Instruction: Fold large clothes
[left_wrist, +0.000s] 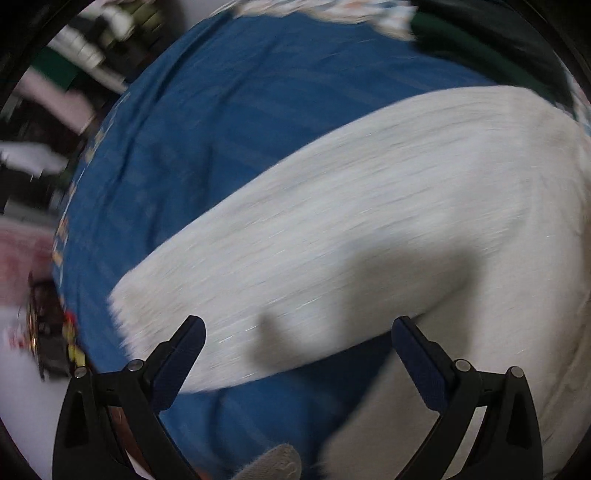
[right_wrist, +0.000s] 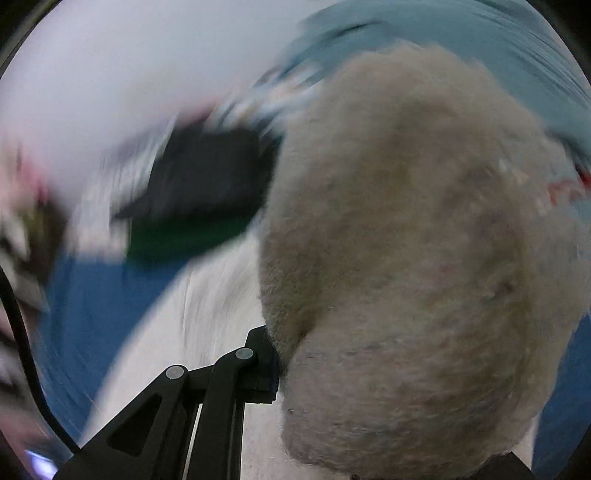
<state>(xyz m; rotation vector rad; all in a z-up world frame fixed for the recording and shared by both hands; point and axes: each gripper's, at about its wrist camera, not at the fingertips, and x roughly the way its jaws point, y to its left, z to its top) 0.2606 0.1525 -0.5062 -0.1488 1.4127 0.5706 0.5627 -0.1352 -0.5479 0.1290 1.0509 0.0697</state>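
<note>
A large white fleecy garment (left_wrist: 369, 221) lies spread on a blue bedsheet (left_wrist: 229, 118). My left gripper (left_wrist: 297, 332) is open and empty, hovering just above the garment's near edge, its shadow falling on the cloth. In the right wrist view my right gripper (right_wrist: 295, 354) is shut on a thick fold of the same white garment (right_wrist: 406, 258), which bulges up in front of the camera and hides the right finger. Only the left finger (right_wrist: 264, 354) shows. The view is motion-blurred.
The blue sheet covers the bed to its left edge (left_wrist: 70, 229). Blurred room clutter (left_wrist: 48, 110) lies beyond it. A patterned cloth (left_wrist: 325, 11) and dark green and black items (right_wrist: 207, 199) sit at the bed's far side.
</note>
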